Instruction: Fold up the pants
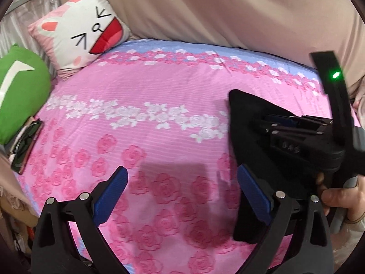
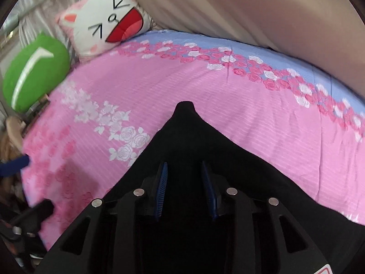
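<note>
The black pants [image 2: 205, 141] lie on the pink rose-print bed cover [image 2: 262, 114], with a pointed corner toward the far side. My right gripper [image 2: 185, 188] is partly closed with the black cloth around and between its blue pads; a firm hold is not clear. In the left wrist view the pants [image 1: 246, 123] lie at the right under the right gripper's body [image 1: 303, 137]. My left gripper [image 1: 182, 194] is open and empty above the bare cover, its right pad [image 1: 253, 194] beside the pants' edge.
A cat-face pillow [image 1: 82, 32] and a green plush [image 1: 20, 91] sit at the far left. A phone [image 1: 26, 148] lies at the left bed edge. A beige curtain [image 1: 228, 9] hangs behind the bed. A hand [image 1: 342, 196] holds the right gripper's handle.
</note>
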